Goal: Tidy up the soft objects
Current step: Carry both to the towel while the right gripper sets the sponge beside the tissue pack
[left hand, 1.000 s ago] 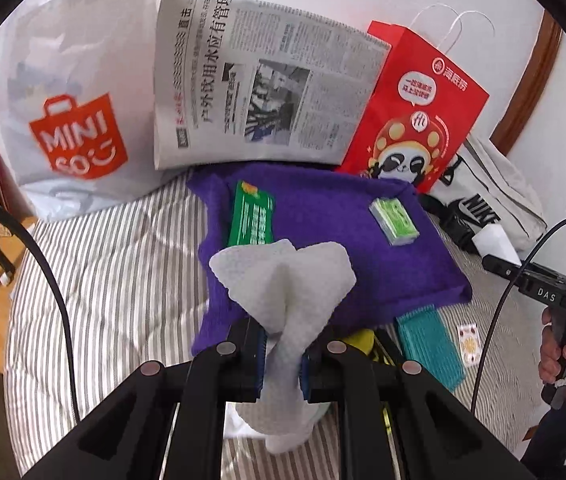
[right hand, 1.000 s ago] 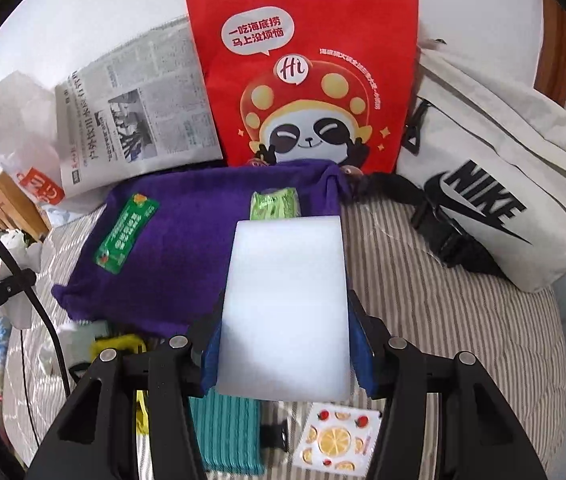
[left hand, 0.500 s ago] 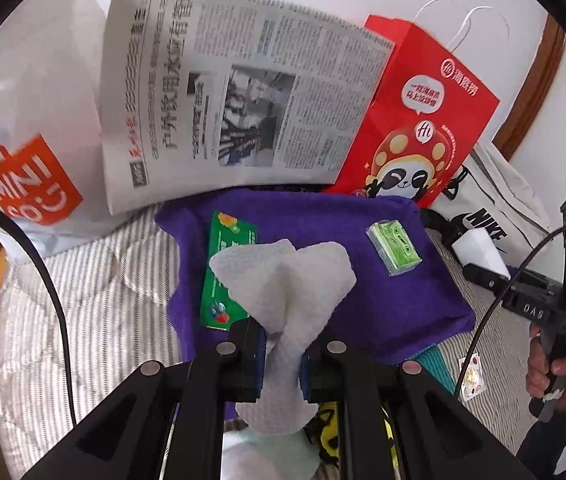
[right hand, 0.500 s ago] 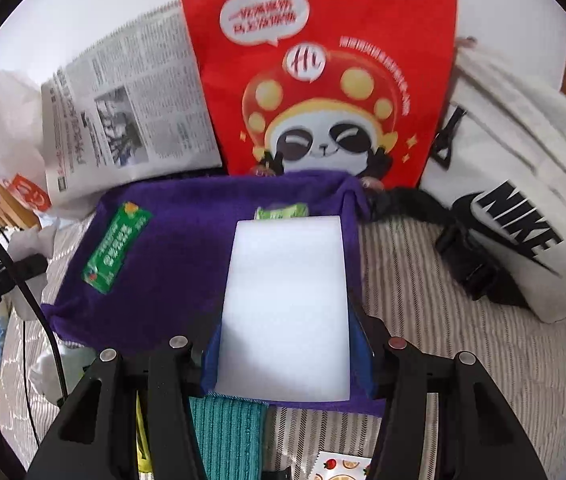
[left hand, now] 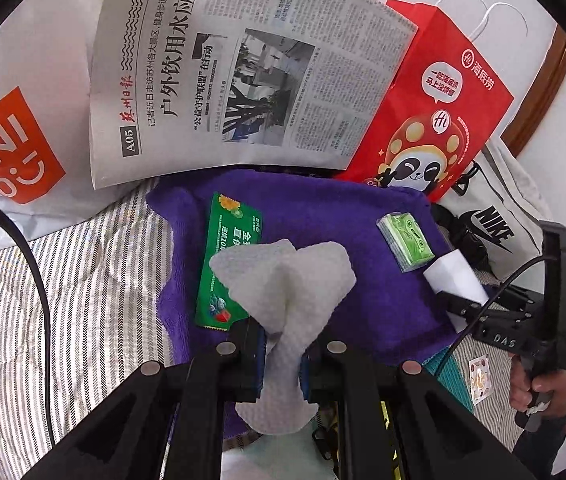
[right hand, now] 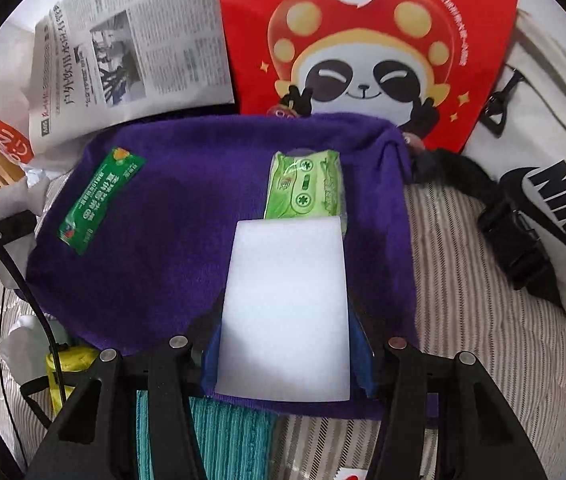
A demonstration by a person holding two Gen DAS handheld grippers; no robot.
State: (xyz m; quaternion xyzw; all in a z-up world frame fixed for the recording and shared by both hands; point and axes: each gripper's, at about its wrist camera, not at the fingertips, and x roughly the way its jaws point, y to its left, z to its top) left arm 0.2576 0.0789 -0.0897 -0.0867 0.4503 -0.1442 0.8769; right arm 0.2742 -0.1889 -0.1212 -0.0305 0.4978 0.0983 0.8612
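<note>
My left gripper [left hand: 281, 354] is shut on a white embossed cloth [left hand: 283, 280], which fans out above the pads and hangs below them, over the purple towel [left hand: 323, 208]. A white foam sponge [right hand: 287, 308] sits between the pads of my right gripper [right hand: 287, 356], shut on it just above the towel's [right hand: 187, 224] near right part. On the towel lie a green sachet [left hand: 231, 272] [right hand: 101, 200] and a light green tissue pack [left hand: 405, 240] [right hand: 303, 186]. The right gripper with the sponge [left hand: 457, 276] shows at the right of the left wrist view.
Behind the towel lean a newspaper [left hand: 243, 72], a red panda paper bag [left hand: 431, 120] [right hand: 367, 48], a Miniso bag [left hand: 7, 148] and a white Nike bag [right hand: 555, 184]. A teal cloth [right hand: 211, 436], a yellow item [right hand: 69, 364] and a fruit sticker [left hand: 479, 376] lie on the striped bedding [left hand: 91, 288].
Both grippers moved forward and down toward the purple towel, which now looks larger and closer. The sponge now hovers right behind the tissue pack. Both grips are unchanged.
</note>
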